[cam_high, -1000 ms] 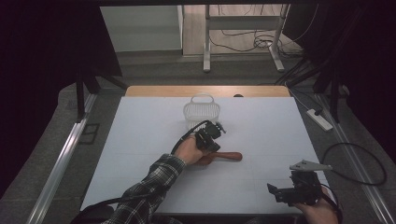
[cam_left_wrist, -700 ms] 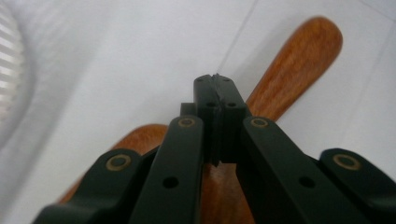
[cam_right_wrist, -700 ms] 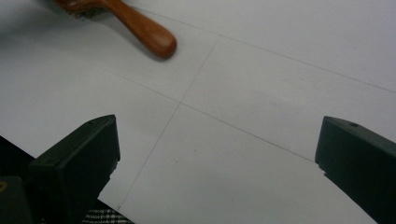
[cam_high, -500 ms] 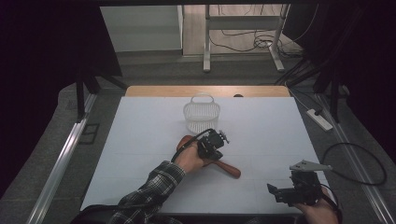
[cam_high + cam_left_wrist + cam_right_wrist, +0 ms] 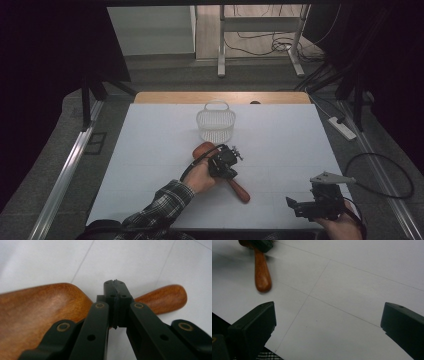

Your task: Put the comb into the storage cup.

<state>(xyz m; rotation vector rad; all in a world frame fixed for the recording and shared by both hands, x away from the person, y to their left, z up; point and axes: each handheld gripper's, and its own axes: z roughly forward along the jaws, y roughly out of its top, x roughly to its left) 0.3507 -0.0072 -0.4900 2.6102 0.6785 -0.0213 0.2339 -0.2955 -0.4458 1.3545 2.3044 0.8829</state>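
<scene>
A wooden spoon point(image 5: 240, 190) lies on the white table, its bowl toward the basket and its handle pointing toward the near right. My left gripper point(image 5: 227, 162) sits over the spoon's neck with its jaws shut. In the left gripper view the pads point(image 5: 115, 283) meet with nothing between them. The spoon's bowl point(image 5: 37, 307) spreads to their left and its handle to their right. Whether the tips press on the neck I cannot tell. My right gripper point(image 5: 300, 207) rests open near the table's front right corner. Its view point(image 5: 328, 315) looks across bare table toward the spoon handle point(image 5: 262, 272).
A white wire basket point(image 5: 216, 122) with a handle stands upright behind the spoon, near the table's far middle. The white table point(image 5: 290, 140) ends at a wooden strip at the back. Cables and a power strip point(image 5: 341, 127) lie on the floor to the right.
The left gripper has shifted right, and the spoon has swung with it. Its handle pointed right before and now points to the near right. The right gripper has kept still.
</scene>
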